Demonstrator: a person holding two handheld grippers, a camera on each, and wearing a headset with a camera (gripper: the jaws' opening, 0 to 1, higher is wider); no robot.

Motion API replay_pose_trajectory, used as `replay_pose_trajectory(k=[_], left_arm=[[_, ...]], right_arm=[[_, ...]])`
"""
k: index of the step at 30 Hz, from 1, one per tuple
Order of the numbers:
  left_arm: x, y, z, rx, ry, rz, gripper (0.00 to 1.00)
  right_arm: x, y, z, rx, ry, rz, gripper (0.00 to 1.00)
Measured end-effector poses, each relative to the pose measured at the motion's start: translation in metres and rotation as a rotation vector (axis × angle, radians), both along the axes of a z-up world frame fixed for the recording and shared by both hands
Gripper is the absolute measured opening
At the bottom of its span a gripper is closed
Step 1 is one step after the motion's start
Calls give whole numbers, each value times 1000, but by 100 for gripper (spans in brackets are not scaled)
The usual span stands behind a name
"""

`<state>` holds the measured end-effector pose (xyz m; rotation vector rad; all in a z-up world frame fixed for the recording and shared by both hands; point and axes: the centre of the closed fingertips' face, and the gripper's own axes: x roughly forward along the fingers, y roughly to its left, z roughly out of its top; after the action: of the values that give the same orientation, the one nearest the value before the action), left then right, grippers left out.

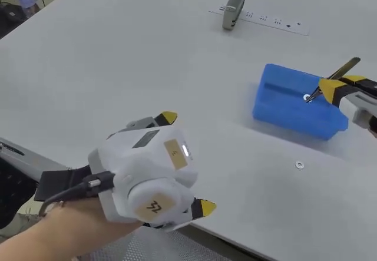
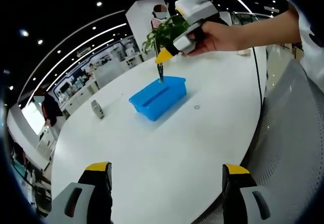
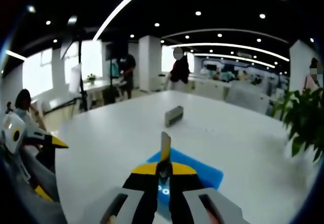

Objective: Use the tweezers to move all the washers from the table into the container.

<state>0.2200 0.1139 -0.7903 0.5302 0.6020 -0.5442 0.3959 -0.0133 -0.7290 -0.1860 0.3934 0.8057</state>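
The white table (image 1: 118,66) bears the blue container (image 1: 294,111), open side up. The left gripper (image 1: 187,162) is held near the table's edge, and its jaws are seen spread wide in its own view. The right gripper (image 1: 339,90) is clamped on the tweezers (image 1: 343,69). In the head view their long axis slants down-left, but in the left gripper view they stand nearly upright. Their tips are inside the container, with a washer (image 1: 307,98) at them. A second washer (image 1: 300,165) lies on the table near the container.

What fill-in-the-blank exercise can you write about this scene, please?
1. The right gripper is shut on thin metal tweezers above the ____ rectangular plastic container.
2. The left gripper has its jaws ____.
3. The number of small round metal washers lying on the white table is ____.
Missing words: blue; open; one.
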Motion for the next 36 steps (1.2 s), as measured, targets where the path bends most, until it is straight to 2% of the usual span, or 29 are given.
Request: replay_pose_trajectory(k=[8, 19, 28, 36], left_arm=[[-1, -2, -1, 4, 4, -12, 92], [-1, -1, -1, 4, 6, -6, 92], [-1, 0, 0, 5, 3, -4, 91], [-1, 0, -1, 4, 2, -3, 91]], right_arm=[[13, -2, -29, -43, 32, -10, 3], [15, -1, -59, -91, 81, 0, 3], [18, -4, -75, -117, 113, -14, 3], [20, -3, -74, -98, 113, -29, 3]])
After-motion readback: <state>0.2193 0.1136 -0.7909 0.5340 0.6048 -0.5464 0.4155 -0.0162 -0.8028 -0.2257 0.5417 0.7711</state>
